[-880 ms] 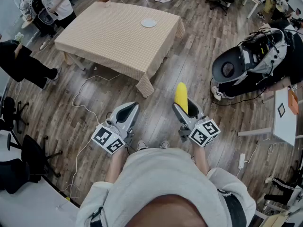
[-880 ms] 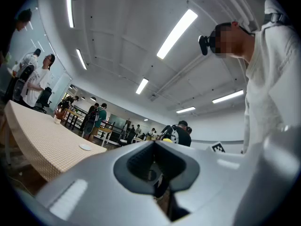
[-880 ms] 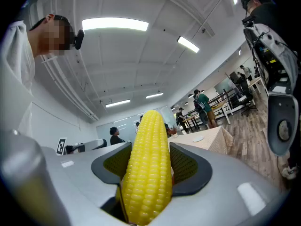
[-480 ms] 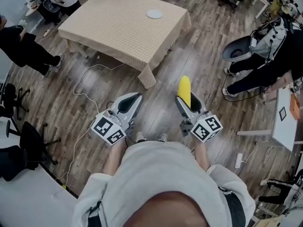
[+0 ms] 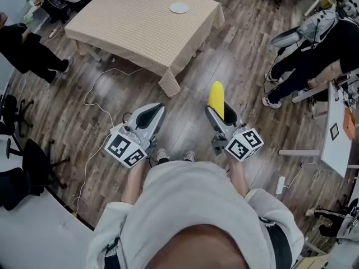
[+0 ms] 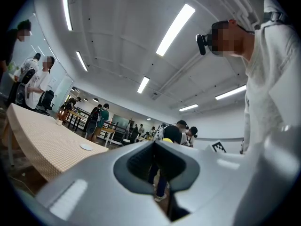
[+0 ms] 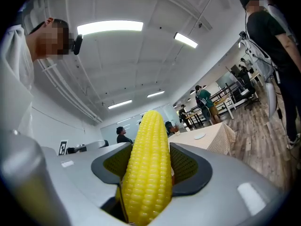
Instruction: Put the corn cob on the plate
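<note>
- Wood floor (image 5: 235,55); the far cloth-covered tabletop (image 5: 129,27) carries a plate (image 5: 179,8).
- Corn cob (image 5: 215,98) runs near-to-far, tip pointing far, clamped by right gripper (image 5: 219,114) fingers.
- Left gripper (image 5: 156,110) fingers closed, empty.

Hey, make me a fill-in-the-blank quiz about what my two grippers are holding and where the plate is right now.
1. The right gripper is clamped on a yellow ____.
2. The white plate lies on the cloth-covered ____.
3. The left gripper, jaws together, holds ____.
Missing words: corn cob; table; nothing.
</note>
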A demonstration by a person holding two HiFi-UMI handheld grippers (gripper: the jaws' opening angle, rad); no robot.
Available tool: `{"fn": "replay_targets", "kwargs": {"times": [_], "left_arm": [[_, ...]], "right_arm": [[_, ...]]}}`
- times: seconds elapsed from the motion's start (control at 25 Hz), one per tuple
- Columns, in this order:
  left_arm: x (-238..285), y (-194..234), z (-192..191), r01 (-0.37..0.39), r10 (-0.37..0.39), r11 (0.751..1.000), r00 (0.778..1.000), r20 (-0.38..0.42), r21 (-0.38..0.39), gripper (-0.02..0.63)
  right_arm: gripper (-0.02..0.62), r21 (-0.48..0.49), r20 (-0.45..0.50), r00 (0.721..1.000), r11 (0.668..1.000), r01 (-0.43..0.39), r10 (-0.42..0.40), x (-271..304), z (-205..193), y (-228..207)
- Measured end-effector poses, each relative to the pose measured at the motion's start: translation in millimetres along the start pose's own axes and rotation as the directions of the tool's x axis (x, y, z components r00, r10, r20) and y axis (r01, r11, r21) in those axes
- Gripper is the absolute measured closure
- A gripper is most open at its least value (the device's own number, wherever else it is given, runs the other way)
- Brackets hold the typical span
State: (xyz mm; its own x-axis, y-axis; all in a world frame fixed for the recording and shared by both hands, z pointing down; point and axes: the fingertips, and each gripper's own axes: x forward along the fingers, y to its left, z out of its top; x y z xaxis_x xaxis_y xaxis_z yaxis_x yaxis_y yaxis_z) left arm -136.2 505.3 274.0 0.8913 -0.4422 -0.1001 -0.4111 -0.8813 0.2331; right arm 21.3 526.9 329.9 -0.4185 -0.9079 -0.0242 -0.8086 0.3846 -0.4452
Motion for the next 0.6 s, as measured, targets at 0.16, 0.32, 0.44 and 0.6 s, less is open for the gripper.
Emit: {"fn": "replay_targets", "kwargs": {"times": [0.16,0.32,0.44,0.6], "left_arm": [[13.2,-10.3,-8.0,0.000,0.000,1.000,1.000,-0.005,-0.001,0.598],[26.7,-17.9,-12.1,-0.006,0.006,1.000,1.000,-0.008,0.005,0.598],[34.0,-23.9,-15.1,-0.016,0.016,1.000,1.000,-0.007,0.008,0.598],[43.4,-27.7,-21.0,-0.023,0.023,1.000,1.000,-0.009,0.011,0.598]], "right_arm": [[0.336,0.007,0.000,1.000,1.000,-0.004,0.004,-9.3,4.2,-13.5],[0.336,0.017,0.007,1.000,1.000,-0.008,0.008,-19.2,8.7,-28.3],[0.336,0.019,0.011,1.000,1.000,-0.015,0.015,-28.8,10.4,-38.4],[0.336,0.024,0.012,1.000,1.000,-0.010,0.010,-35.7,13.1,-50.9]]}}
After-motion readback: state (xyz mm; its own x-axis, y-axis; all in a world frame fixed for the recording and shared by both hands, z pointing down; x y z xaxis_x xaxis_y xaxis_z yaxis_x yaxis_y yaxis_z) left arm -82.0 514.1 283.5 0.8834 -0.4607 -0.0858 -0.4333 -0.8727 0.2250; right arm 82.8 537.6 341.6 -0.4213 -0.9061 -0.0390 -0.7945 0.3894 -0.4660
